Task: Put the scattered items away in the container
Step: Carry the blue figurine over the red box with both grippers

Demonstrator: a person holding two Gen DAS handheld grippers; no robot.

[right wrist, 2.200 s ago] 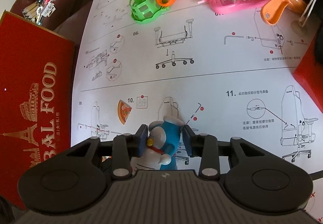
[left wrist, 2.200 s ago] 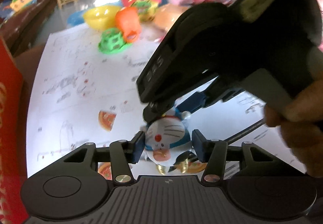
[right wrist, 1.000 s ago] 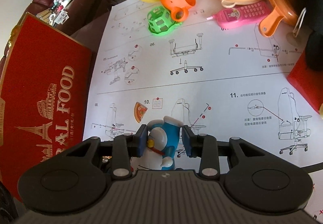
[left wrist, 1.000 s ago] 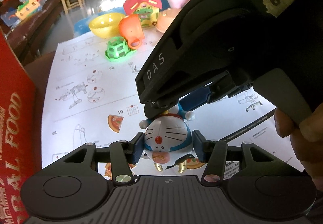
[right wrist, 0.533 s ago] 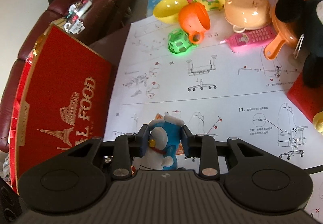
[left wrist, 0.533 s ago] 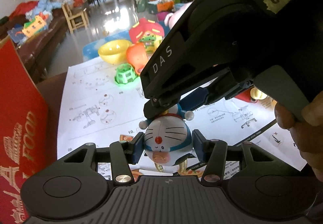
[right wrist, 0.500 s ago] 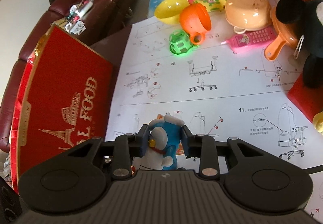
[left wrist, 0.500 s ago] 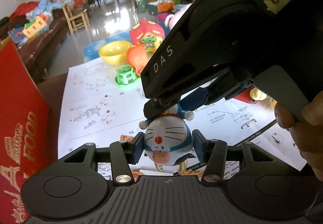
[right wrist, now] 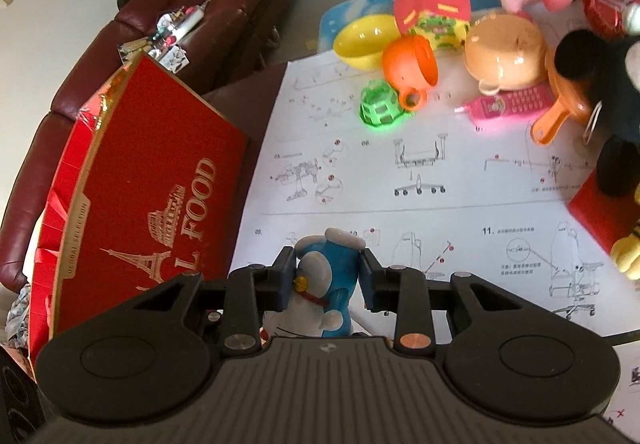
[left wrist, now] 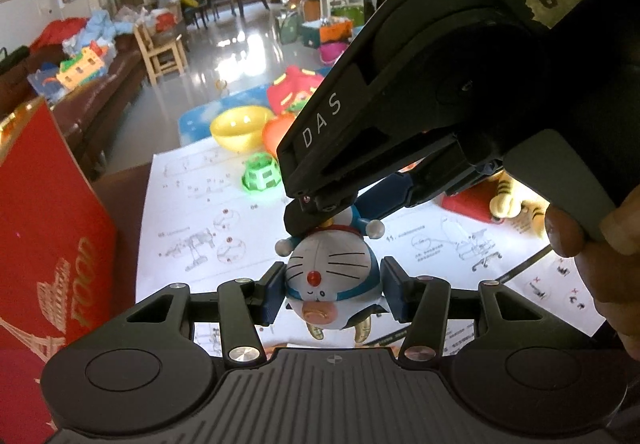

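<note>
Raised off the white instruction sheet, the blue-and-white plastic cat figurine is gripped by both grippers, left gripper seemingly at its head, right gripper on its body; the red cardboard box lies at nine o'clock.

Blue cat figurine lifted off the instruction sheet, both grippers risen

Blue-and-white cat figure, red gold-lettered box, yellow bowl
</note>
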